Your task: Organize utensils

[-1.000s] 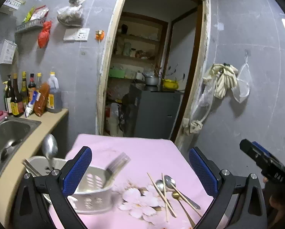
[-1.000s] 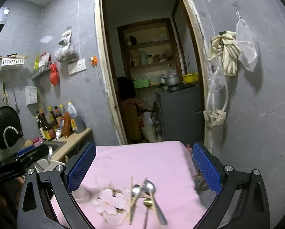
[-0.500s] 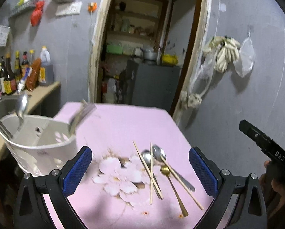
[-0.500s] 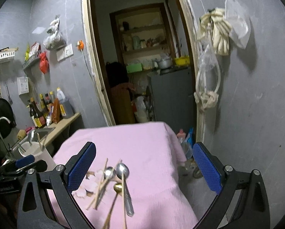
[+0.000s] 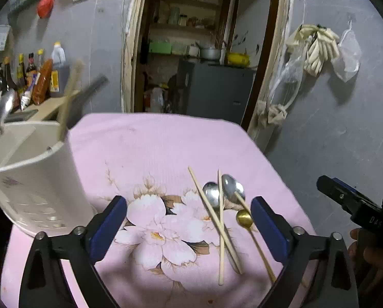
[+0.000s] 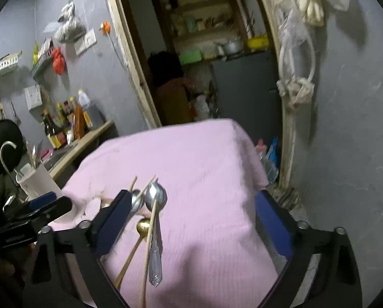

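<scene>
two views, left wrist first. left claw (image 5: 188, 220) has open jaws that have just been narrowing a little, nothing between them but cloth. spoons (image 5: 223, 192) and chopsticks (image 5: 212, 213) lie in a loose pile at about 2 o'clock from the claw's middle, close to its right finger, with a gold spoon (image 5: 245, 218) just beside that finger. their long axes run roughly 12 to 6, bowls at the far end, the two chopsticks crossing low down. holder (image 5: 34, 179) stands upright at 9 o'clock, already carrying a spoon and other utensils in its compartments. right claw (image 5: 345, 200) shows at 3 o'clock, near the pile. pink floral cloth (image 5: 152, 148) covers the table; grey wall and an open doorway lie at 12.

right wrist next. right claw (image 6: 191, 223) has open jaws, also just narrowing, empty. the pile sits against its left finger, around 9 to 10 o'clock from the middle: silver spoon (image 6: 155, 200), gold spoon (image 6: 143, 226), chopsticks (image 6: 150, 231), handles running toward 6. i judge this claw the nearer; a short shift toward 9 would centre one handle. holder (image 6: 37, 179) stands well apart at 9.
</scene>
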{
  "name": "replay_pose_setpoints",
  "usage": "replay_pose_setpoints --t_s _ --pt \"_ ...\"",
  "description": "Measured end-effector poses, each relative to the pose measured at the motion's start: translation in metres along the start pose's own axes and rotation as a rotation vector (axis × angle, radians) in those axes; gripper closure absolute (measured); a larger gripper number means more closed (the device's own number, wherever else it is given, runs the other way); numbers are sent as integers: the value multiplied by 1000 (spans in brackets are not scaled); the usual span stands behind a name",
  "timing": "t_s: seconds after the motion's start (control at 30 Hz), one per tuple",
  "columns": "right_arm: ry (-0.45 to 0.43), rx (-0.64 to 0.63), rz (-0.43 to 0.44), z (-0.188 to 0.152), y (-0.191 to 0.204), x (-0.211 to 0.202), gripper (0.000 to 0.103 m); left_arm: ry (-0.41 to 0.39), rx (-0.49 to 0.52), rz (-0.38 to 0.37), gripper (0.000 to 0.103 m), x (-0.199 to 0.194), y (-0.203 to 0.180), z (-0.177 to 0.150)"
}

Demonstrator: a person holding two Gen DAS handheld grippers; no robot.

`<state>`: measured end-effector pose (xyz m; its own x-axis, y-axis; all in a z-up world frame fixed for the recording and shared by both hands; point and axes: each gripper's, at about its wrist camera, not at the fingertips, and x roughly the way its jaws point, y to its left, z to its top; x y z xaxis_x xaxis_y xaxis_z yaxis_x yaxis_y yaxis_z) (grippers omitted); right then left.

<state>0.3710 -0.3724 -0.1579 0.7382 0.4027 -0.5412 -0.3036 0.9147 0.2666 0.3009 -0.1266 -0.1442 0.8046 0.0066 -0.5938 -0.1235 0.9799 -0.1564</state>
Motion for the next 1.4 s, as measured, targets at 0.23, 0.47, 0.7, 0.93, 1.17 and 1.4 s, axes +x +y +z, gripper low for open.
replay_pose_setpoints --t_s 0.23,0.47,0.7,0.93,1.17,1.4 --pt "150 -9 89 -9 -2 47 60 109 -5 -94 49 39 -2 -4" --pt "241 -46 134 -1 11 92 68 182 -23 -123 67 72 -6 -1" --pt "317 -150 227 9 31 127 77 256 -45 -131 79 97 -7 3" --pt "363 -169 287 15 39 145 77 311 -81 -150 90 108 0 3" --pt "395 -172 334 19 35 158 86 345 -93 -168 90 115 1 6" --pt "427 -287 364 23 52 166 88 383 -68 -186 90 122 1 14"
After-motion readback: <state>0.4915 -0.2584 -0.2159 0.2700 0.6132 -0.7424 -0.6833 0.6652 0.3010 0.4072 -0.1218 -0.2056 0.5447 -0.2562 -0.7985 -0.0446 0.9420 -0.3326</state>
